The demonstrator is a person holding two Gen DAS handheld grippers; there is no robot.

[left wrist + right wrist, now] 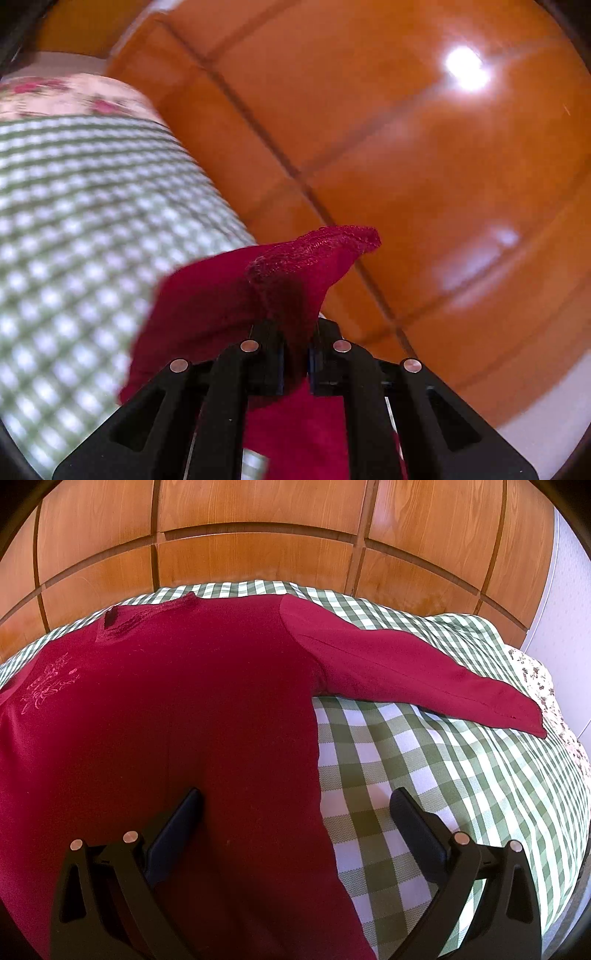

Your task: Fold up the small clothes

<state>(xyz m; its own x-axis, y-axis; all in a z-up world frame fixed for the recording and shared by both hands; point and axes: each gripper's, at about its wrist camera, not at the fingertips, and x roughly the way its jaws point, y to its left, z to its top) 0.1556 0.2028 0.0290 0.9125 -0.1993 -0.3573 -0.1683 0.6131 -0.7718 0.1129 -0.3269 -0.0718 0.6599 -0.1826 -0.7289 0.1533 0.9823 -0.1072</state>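
**Red top half lifted, half flat on the checked bedcover**

Red top point(155, 709) lies spread front-up on the green-and-white checked bedcover point(424, 775), its collar toward the far side. Nearest the right-wrist camera, the right gripper point(295, 805) hangs over the garment's lower edge with its jaws wide apart and nothing clamped; one black finger point(177, 819) sits above red cloth, the other above bare check. Farther out, one sleeve point(424, 679) stretches flat to the right, its cuff near the bedcover's floral border point(543, 686). On the chest, left of centre, is a pale embroidered motif point(48, 686) (too small to read). Behind the bed stands a panelled wooden wardrobe point(258, 520).

In the left-wrist view, the left gripper point(295, 354) is pinched tight on a fold of the red cloth, which bunches up in front of the fingers and drapes down below them. Beyond it the bedcover is blurred, then the glossy wooden panels
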